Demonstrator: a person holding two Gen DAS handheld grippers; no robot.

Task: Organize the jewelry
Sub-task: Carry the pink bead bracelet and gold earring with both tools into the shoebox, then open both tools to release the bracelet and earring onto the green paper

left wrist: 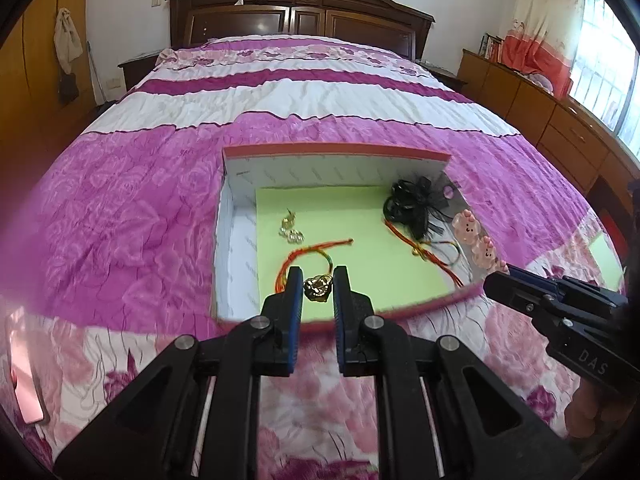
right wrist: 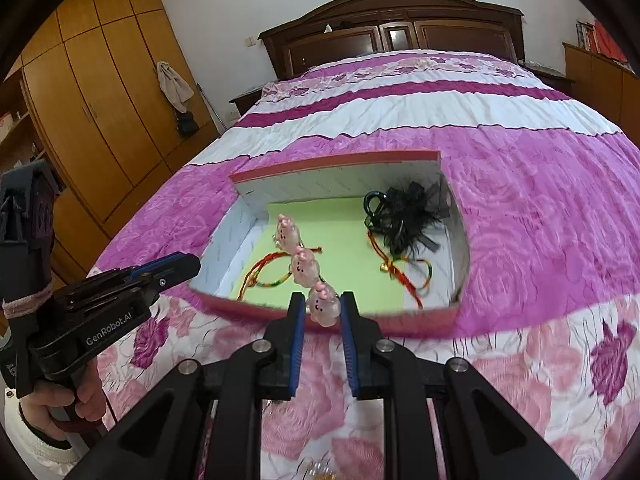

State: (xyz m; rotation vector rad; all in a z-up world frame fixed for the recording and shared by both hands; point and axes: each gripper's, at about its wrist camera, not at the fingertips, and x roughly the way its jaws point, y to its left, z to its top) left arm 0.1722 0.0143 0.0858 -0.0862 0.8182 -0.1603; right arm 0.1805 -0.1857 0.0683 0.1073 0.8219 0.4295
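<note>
With the box (left wrist: 240, 240) on the bed already holding earrings (left wrist: 290, 229), a black hair bow (left wrist: 416, 204) and a red cord bracelet (left wrist: 430, 254), the left claw (left wrist: 317, 280) grasps a gold pendant (left wrist: 318, 288) and the right claw (right wrist: 323, 306) a pink piggy-bead string (right wrist: 306, 268), both above the box, neither yet laid down.

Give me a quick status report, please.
Left gripper shut on gold pendant. Right gripper shut on pink piggy string. Both over the box. Nothing in the way.
</note>
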